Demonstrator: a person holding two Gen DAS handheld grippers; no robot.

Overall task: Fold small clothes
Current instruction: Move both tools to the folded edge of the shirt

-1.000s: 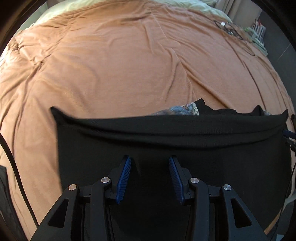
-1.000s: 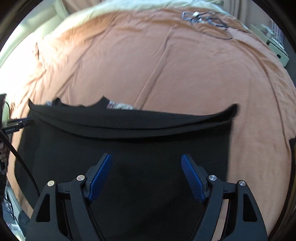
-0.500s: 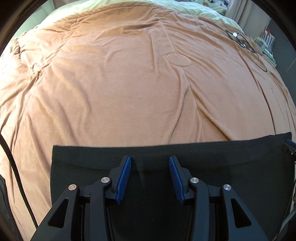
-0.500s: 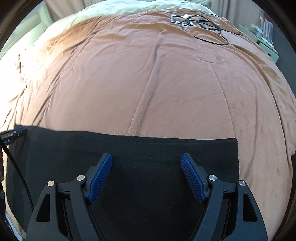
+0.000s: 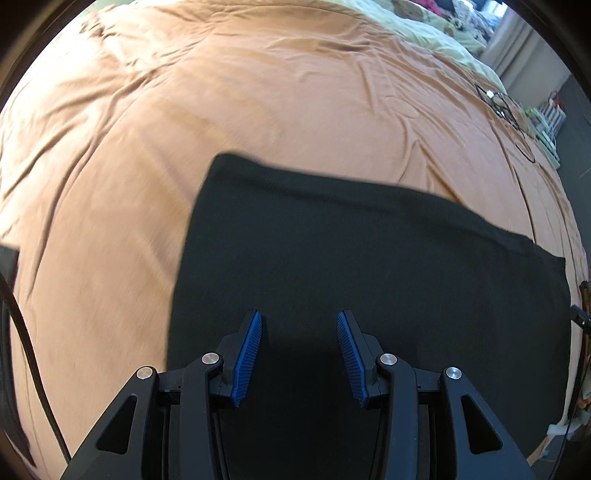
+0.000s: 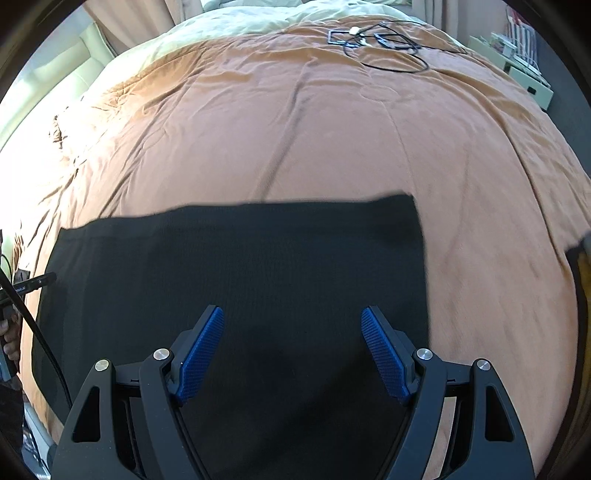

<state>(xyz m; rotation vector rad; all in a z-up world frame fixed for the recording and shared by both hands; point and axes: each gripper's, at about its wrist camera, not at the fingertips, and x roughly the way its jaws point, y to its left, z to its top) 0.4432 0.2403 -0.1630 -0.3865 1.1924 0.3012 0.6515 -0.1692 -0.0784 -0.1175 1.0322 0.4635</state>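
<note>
1. Two sets of tongs hang over a bed, and each one points down at the same black cloth (image 5: 369,266).
2. The black cloth (image 6: 240,273) lies flat on the orange blanket (image 5: 258,110), at the near side of the bed. It looks like a neat folded shape with straight edges.
3. The left tongs (image 5: 299,350) are open part way. Nothing is between the blue pads (image 5: 247,354). They are over the near part of the cloth, closer to its left edge.
4. The right tongs (image 6: 291,350) are open wider. Nothing is between them either. They are over the near part of the cloth, closer to its right edge.
5. The orange blanket (image 6: 332,129) has soft wrinkles and covers most of the bed.
6. A pale green cover (image 6: 236,26) shows at the far end of the bed.
7. Some thin black cables (image 6: 380,44) lie in a loose bunch on the far right part of the blanket, well apart from the cloth.
8. Parts of both pictures are a little blurry.
</note>
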